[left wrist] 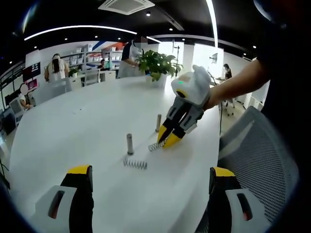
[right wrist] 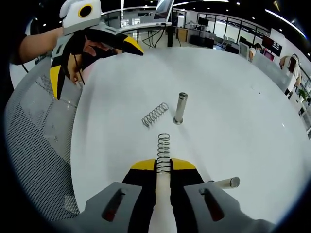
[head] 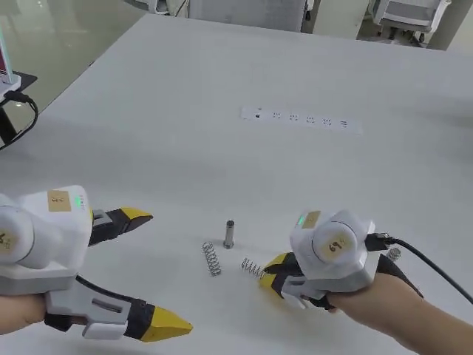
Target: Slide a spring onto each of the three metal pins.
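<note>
now spring pinched in right tool, upright pin just ahead

There are two springs and two pins.

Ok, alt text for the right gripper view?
The right gripper is shut on a spring, facing an upright metal pin on a white table, a second spring lying beside it. A second pin is at lower right; the open left gripper hangs upper left.
</note>
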`<control>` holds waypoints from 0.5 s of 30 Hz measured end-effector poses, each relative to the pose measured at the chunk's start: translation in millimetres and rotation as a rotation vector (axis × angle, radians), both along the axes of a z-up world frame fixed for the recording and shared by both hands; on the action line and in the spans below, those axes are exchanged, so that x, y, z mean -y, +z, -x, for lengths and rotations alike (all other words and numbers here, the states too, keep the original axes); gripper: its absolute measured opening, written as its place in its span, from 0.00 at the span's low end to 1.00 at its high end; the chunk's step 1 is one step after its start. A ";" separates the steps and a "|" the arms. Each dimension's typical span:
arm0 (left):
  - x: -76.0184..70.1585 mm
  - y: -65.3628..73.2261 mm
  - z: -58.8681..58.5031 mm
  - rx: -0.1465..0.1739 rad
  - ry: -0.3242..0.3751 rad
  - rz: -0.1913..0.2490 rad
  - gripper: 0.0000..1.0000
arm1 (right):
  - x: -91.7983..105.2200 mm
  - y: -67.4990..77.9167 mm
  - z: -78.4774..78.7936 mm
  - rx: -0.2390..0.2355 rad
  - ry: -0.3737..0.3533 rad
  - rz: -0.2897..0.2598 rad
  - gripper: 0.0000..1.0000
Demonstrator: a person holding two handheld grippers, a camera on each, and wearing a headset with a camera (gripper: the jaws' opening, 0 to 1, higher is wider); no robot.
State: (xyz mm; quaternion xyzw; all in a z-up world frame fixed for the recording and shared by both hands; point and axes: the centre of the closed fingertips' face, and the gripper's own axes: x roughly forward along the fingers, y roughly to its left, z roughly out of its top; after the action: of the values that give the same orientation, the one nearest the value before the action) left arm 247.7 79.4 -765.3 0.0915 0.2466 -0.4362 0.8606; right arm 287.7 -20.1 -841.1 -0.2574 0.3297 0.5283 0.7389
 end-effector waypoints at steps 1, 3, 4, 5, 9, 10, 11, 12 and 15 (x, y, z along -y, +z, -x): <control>0.0 -0.6 0.3 -0.001 -0.002 -0.004 0.97 | 1.6 1.0 0.5 -0.001 0.002 -0.001 0.07; 0.7 -0.4 0.9 -0.002 -0.002 -0.001 0.97 | 4.5 1.6 0.5 0.003 0.001 0.002 0.07; 1.0 -0.2 1.0 -0.001 -0.003 0.000 0.97 | 6.9 1.4 0.4 0.001 0.001 0.005 0.07; 1.4 0.1 1.1 -0.001 -0.004 0.000 0.97 | 8.5 1.9 0.2 0.002 -0.001 0.005 0.07; 3.0 0.7 1.4 -0.002 -0.009 -0.002 0.96 | 15.3 8.3 0.9 0.009 -0.003 -0.002 0.07; 3.3 0.8 1.3 -0.001 -0.010 -0.003 0.96 | 16.8 9.9 1.2 0.013 0.001 -0.001 0.07; 3.6 0.8 1.4 -0.001 -0.012 -0.004 0.96 | 18.1 11.2 1.7 0.014 0.005 0.000 0.07; 3.8 0.9 1.3 -0.002 -0.012 -0.003 0.96 | 19.3 12.8 2.3 0.017 0.009 0.000 0.07; 4.7 1.7 0.9 -0.001 -0.012 -0.001 0.95 | 23.7 19.0 3.2 0.027 0.013 -0.006 0.07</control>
State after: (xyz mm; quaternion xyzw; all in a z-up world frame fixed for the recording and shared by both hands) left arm 246.8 74.6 -763.6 0.0933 0.2467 -0.4413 0.8577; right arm 284.5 -43.7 -822.0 -0.2646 0.3166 0.5306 0.7404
